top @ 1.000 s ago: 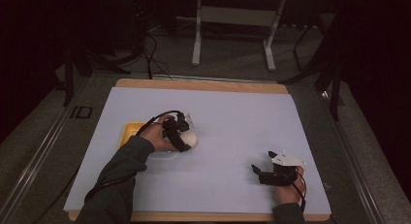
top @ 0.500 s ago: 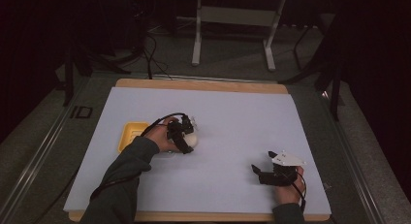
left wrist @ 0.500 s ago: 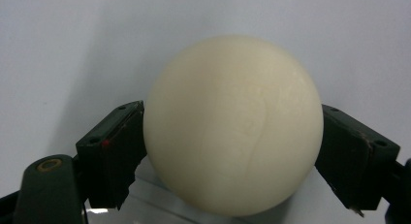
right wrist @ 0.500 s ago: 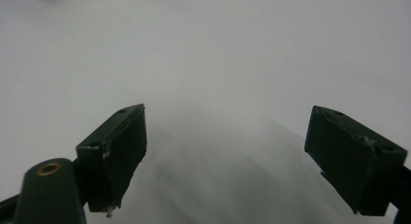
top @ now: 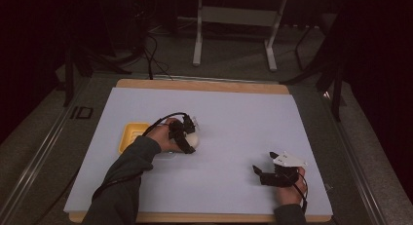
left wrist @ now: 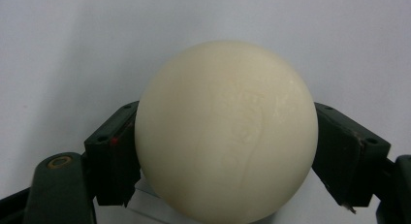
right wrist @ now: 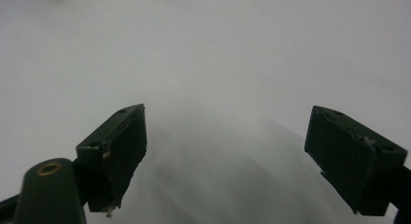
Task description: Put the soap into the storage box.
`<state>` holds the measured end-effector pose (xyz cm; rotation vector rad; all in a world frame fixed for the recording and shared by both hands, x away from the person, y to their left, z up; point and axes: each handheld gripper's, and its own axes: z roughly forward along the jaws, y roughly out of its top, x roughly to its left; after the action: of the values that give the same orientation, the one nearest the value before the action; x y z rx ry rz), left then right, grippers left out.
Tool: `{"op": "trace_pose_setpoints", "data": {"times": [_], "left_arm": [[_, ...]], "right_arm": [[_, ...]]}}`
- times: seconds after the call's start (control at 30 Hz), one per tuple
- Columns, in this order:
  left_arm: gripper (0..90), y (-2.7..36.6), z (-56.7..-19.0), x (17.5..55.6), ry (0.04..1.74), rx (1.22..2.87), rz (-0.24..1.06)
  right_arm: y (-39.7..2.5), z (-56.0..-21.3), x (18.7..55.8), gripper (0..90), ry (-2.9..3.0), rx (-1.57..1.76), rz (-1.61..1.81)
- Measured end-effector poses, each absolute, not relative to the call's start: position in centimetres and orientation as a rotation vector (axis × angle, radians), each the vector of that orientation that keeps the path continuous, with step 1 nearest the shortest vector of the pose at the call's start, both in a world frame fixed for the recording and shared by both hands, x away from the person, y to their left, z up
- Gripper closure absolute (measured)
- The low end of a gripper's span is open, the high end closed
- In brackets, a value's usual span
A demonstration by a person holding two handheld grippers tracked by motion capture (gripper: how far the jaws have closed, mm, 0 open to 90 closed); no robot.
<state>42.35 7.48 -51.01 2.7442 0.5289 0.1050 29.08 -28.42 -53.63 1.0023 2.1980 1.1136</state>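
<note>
Left hand-held gripper [left wrist: 225, 156] clamps cream ball [left wrist: 225, 132]; right hand-held gripper [right wrist: 228, 161] gapes empty

Smooth, matt cream ball [left wrist: 223, 132]; matt white tabletop [top: 243, 118].

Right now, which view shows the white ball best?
The left gripper view: the ball is close up between the jaws, a faint embossed mark visible. The high view shows it small at the left hand-held gripper. The right gripper view faces bare table.

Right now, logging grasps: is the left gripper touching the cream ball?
Touching. In the left gripper view both black jaws press against opposite sides of the cream ball, no gap showing; the left gripper is shut on it.
</note>
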Motion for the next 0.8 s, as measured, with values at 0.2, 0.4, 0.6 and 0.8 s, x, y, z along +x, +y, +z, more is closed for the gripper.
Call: {"op": "trace_pose_setpoints", "data": {"times": [0.2, 0.4, 0.6, 0.8], "left_arm": [[25.1, 7.34, -50.78, 42.31, 0.531, 2.772, 0.093], [25.4, 7.22, -50.65, 42.05, 0.499, 2.8, 0.091], [25.5, 7.38, -50.56, 41.82, 0.484, 2.818, 0.092], [25.6, 7.69, -50.41, 41.57, 0.473, 2.826, 0.096]], "right_arm": [[-28.41, -53.63, 29.08, 14.9, 2.199, 1.002, 1.112], [-28.4, -53.63, 29.08, 14.9, 2.2, 1.003, 1.112], [-28.4, -53.63, 29.08, 14.9, 2.2, 1.002, 1.112], [-28.4, -53.63, 29.08, 14.9, 2.199, 1.002, 1.112]]}}
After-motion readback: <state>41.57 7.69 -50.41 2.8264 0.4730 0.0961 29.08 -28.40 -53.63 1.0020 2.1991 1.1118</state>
